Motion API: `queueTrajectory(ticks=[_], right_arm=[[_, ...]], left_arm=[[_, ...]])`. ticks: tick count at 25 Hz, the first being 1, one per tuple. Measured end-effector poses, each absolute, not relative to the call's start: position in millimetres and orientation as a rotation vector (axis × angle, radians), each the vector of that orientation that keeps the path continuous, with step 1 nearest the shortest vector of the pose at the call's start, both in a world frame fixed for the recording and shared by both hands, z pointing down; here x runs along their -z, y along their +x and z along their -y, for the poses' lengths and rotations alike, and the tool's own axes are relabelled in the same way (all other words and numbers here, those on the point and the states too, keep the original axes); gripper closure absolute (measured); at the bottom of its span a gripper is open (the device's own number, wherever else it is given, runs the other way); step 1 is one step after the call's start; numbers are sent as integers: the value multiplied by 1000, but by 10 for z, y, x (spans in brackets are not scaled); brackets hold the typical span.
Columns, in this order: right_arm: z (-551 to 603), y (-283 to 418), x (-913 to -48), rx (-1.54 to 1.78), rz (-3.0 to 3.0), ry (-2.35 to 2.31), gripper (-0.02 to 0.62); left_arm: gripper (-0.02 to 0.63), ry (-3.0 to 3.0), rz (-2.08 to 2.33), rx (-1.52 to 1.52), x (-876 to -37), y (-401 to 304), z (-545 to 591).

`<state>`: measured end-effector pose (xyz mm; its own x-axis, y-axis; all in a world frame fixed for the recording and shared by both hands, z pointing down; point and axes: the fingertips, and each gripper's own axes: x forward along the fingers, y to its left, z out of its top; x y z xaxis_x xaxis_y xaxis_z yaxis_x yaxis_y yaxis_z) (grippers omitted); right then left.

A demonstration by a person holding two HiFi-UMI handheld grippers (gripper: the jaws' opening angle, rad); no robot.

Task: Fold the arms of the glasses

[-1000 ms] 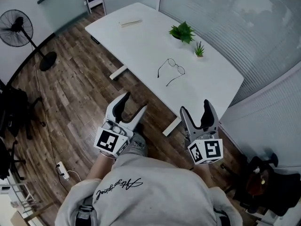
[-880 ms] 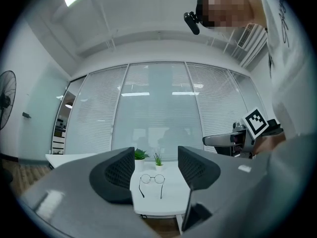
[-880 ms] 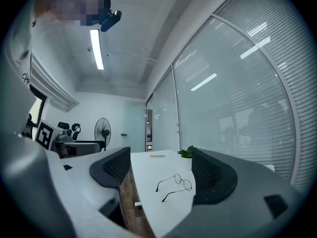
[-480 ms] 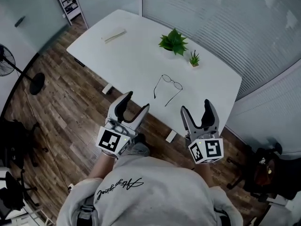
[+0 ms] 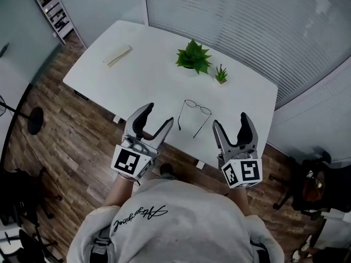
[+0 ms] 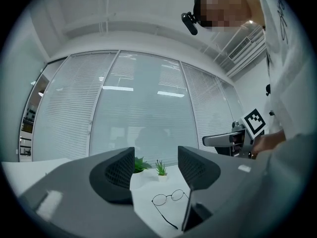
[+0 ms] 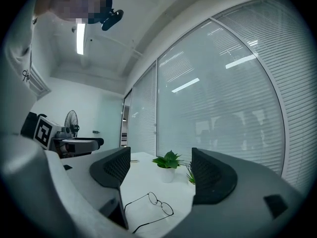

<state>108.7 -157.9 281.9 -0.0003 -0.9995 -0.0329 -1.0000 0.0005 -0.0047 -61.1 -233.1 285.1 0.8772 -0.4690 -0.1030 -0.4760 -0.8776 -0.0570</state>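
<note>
Head view has the glasses (image 5: 194, 114) lying arms-open near the white table (image 5: 137, 53) front edge, the left gripper (image 5: 160, 115) and right gripper (image 5: 230, 119) poised either side just short of them, jaws wide and empty, likely lined up for one arm each.

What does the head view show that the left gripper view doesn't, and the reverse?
Head view only: the flat pad at the table's far left end, and the wooden floor. Left gripper view only: the ceiling and the head camera. Both: the glasses lying on the table with arms unfolded, the large plant, the small plant, and the right gripper, open and empty.
</note>
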Motion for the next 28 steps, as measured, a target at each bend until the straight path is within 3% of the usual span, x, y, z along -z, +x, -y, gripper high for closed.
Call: queueTrajectory(ticks=[14, 28], right_arm=[[1872, 1399, -3045, -74, -2134, -2410, 244], [1909, 1503, -4088, -511, -2518, -2769, 244]], left_arm=[[345, -2960, -649, -30, -3086, -373, 2871], [345, -2775, -584, 250, -3812, -194, 3165]])
